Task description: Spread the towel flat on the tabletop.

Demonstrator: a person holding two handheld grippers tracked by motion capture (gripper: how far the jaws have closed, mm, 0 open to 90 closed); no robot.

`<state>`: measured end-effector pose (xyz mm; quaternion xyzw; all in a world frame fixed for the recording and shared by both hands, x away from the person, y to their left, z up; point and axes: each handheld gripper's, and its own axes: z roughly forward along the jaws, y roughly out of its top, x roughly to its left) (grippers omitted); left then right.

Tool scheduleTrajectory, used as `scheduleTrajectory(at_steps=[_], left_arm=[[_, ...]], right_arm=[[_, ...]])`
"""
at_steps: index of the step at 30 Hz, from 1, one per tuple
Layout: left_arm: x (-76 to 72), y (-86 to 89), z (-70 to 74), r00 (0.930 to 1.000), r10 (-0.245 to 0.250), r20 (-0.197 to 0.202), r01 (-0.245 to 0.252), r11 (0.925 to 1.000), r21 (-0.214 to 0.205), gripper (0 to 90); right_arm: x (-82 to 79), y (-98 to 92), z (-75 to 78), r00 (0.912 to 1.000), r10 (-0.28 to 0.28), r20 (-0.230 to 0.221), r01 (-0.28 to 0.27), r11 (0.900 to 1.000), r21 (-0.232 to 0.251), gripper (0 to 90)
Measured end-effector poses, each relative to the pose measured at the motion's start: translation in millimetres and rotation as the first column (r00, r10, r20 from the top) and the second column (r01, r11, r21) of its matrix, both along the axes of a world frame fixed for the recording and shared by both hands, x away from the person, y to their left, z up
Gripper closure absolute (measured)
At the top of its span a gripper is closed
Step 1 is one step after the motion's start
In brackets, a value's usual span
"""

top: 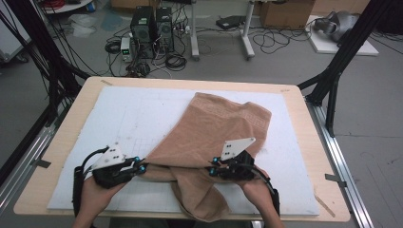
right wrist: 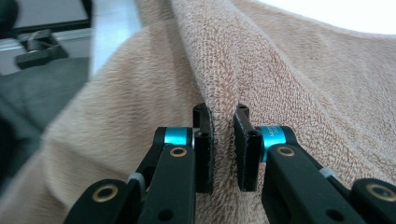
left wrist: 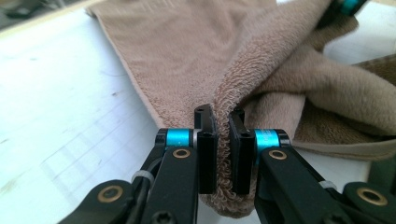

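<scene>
Tan towel [top: 214,137] on white board [top: 119,118] atop bench [top: 309,142], spread from centre toward 1 o'clock, near end bunched and hanging over bench edge at 6 o'clock. Left gripper [top: 141,167] at 7 o'clock – jaws nearly together, pinching fold of towel [left wrist: 224,140] at its left edge. Right gripper [top: 212,171] at 5 o'clock – jaws likewise clamped on raised ridge of towel [right wrist: 223,130]. Both grippers point inward, toward each other.

One brown towel [top: 209,137], one white mat [top: 123,123], one table [top: 309,142] — two claws.
</scene>
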<state>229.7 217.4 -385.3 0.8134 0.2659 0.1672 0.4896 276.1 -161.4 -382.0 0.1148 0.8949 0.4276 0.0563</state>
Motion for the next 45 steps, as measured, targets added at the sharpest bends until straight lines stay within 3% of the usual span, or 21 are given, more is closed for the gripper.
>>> scheduleTrajectory(at_steps=[2, 6, 10, 11, 12, 13, 14, 19, 24, 25, 26, 28, 29, 32, 35, 36, 38, 39, 42, 43, 45], left_arm=[[-15.2, 6.0, 2.4, 0.9999, 0.008, 0.013, -0.008, 1.0000, -0.005, 84.1], [-43.6, 11.7, 1.8, 0.9998, -0.007, 0.020, 0.007, 0.9994, 0.033, 84.1], [-57.6, 9.8, 1.3, 0.9993, -0.036, 0.014, 0.035, 0.9977, 0.059, 83.4], [-58.0, 8.9, 2.4, 0.9989, -0.045, 0.015, 0.044, 0.9975, 0.056, 81.7], [-57.4, 8.5, 4.6, 0.9985, -0.053, 0.017, 0.052, 0.9974, 0.051, 72.1], [-55.9, 8.4, 7.4, 0.9978, -0.064, 0.018, 0.063, 0.9971, 0.043, 72.1], [-54.3, 8.1, 10.7, 0.9974, -0.066, 0.027, 0.065, 0.9973, 0.035, 62.8], [-35.9, 4.9, 26.4, 0.9953, -0.076, 0.061, 0.075, 0.9970, 0.019, 56.0], [1.4, -7.6, 21.0, 0.9947, -0.097, 0.036, 0.096, 0.9952, 0.016, 52.9], [9.2, -11.6, 18.1, 0.9953, -0.094, 0.020, 0.094, 0.9955, -0.002, 51.1], [15.3, -15.1, 16.0, 0.9948, -0.101, 0.013, 0.101, 0.9948, -0.008, 51.1], [32.5, -26.5, 8.4, 0.9963, -0.085, 0.014, 0.085, 0.9961, 0.024, 50.8], [40.6, -31.0, 4.6, 0.9966, -0.081, 0.008, 0.081, 0.9962, 0.031, 50.3], [63.6, -41.6, -8.1, 0.9980, -0.063, 0.001, 0.063, 0.9949, 0.079, 50.5], [83.3, -47.0, -23.1, 0.9953, -0.074, -0.063, 0.081, 0.9902, 0.114, 51.8], [88.2, -47.8, -28.1, 0.9941, -0.070, -0.083, 0.080, 0.9887, 0.127, 52.8], [96.5, -47.2, -36.0, 0.9889, -0.071, -0.130, 0.087, 0.9882, 0.126, 52.8], [101.5, -46.4, -41.5, 0.9845, -0.068, -0.162, 0.089, 0.9882, 0.125, 52.9], [108.0, -46.7, -52.2, 0.9750, -0.056, -0.215, 0.091, 0.9834, 0.157, 52.9], [107.7, -47.8, -54.8, 0.9753, -0.058, -0.213, 0.096, 0.9805, 0.172, 54.6], [104.3, -49.5, -55.2, 0.9825, -0.053, -0.179, 0.089, 0.9758, 0.200, 57.2]], right_arm=[[-12.1, 7.6, 2.0, 0.9996, 0.027, 0.002, -0.027, 0.9996, 0.000, 80.7], [-33.0, 15.9, 3.6, 0.9976, 0.069, 0.007, -0.069, 0.9976, -0.008, 80.5], [-42.4, 15.6, 3.9, 0.9958, 0.091, -0.001, -0.091, 0.9957, -0.015, 73.6], [-42.9, 13.8, 4.7, 0.9958, 0.091, -0.008, -0.091, 0.9958, -0.004, 68.9], [-42.6, 7.0, 7.6, 0.9966, 0.079, -0.020, -0.079, 0.9966, 0.023, 62.9], [-42.6, 7.0, 7.6, 0.9966, 0.079, -0.020, -0.079, 0.9966, 0.023, 62.9], [-42.2, -3.1, 11.1, 0.9987, 0.049, -0.012, -0.048, 0.9979, 0.044, 59.0], [-38.0, -27.2, 17.9, 0.9997, -0.022, 0.008, 0.021, 0.9967, 0.078, 54.7], [-23.6, -51.1, 15.3, 0.9899, -0.139, 0.030, 0.137, 0.9888, 0.059, 51.8], [-13.3, -61.0, 8.9, 0.9802, -0.195, 0.031, 0.194, 0.9802, 0.040, 49.9], [-13.3, -61.0, 8.9, 0.9802, -0.195, 0.031, 0.194, 0.9802, 0.040, 49.9], [-3.7, -69.7, 2.3, 0.9695, -0.243, 0.028, 0.243, 0.9698, 0.024, 49.1], [5.3, -78.7, -4.3, 0.9576, -0.288, 0.010, 0.288, 0.9574, 0.024, 47.9], [13.6, -84.8, -11.2, 0.9493, -0.314, -0.004, 0.314, 0.9491, 0.021, 47.9], [22.5, -88.6, -22.9, 0.9438, -0.330, -0.025, 0.330, 0.9441, -0.001, 48.0], [27.4, -88.6, -32.7, 0.9431, -0.328, -0.053, 0.328, 0.9446, -0.012, 48.2], [28.8, -88.0, -35.8, 0.9444, -0.324, -0.054, 0.324, 0.9459, -0.016, 48.2], [31.8, -84.3, -44.3, 0.9489, -0.307, -0.072, 0.306, 0.9517, -0.026, 48.4], [33.3, -79.5, -50.3, 0.9521, -0.292, -0.090, 0.289, 0.9563, -0.043, 47.6], [33.8, -76.9, -52.7, 0.9547, -0.282, -0.095, 0.278, 0.9592, -0.048, 47.6], [34.0, -72.2, -55.6, 0.9580, -0.272, -0.091, 0.267, 0.9617, -0.062, 47.6]])
